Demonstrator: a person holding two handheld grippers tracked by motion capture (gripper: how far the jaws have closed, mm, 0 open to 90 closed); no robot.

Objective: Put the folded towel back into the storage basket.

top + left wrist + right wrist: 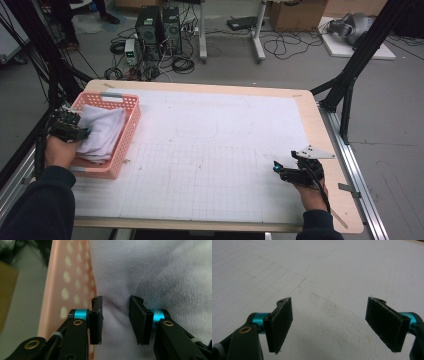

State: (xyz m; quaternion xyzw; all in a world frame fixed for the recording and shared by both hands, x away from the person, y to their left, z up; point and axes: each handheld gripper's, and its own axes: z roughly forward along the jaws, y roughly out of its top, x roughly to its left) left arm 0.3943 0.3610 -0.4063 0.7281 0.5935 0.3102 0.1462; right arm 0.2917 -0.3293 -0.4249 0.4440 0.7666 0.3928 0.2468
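White towel [155, 272] in the pink basket [131, 117]: left gripper [115, 315] fingers pinch a fold, squeeze firmly; right gripper [329, 325] fingers wide open.

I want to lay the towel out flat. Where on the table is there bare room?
The white mat is bare from the pink basket across to the right tool. It is crowded at the left edge, where the left tool meets the towel.

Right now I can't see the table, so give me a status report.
Left gripper in pink basket, a fold of white towel between its jaws. Right gripper open over bare mat. Nothing in the way.
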